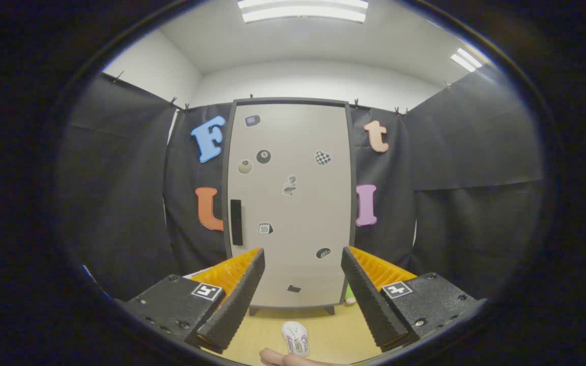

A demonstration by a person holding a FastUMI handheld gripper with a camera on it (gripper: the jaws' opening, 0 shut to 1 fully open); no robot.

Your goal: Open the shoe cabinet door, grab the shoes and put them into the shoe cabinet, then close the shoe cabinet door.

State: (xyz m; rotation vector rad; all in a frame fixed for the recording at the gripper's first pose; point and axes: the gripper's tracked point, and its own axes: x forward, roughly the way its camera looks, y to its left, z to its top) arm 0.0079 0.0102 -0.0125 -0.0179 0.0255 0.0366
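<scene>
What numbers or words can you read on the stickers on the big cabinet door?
"8": black ball sticker on the cabinet door.
"10": calendar sticker beside the door's handle; faint.
Other stickers: too small to read.
Markers on the gripper: patterns, no words; its fingers stand open, aimed at the door.

Shoe cabinet (pixel 293 137): one, with one shut door (pixel 298 213) and one dark handle (pixel 236 222). Stickers on door: eight. Cabinet feet in sight: two. White shoe (pixel 295 338) on floor between fingers: one. Small green item (pixel 349 294) by cabinet base: one, partly hidden. Ceiling lights (pixel 303 10): two. Gripper (pixel 303 252): one; fingers (pixel 237 300): two, spread apart, gripping nothing. Square markers on gripper: two. Hand (pixel 285 360): one.
</scene>
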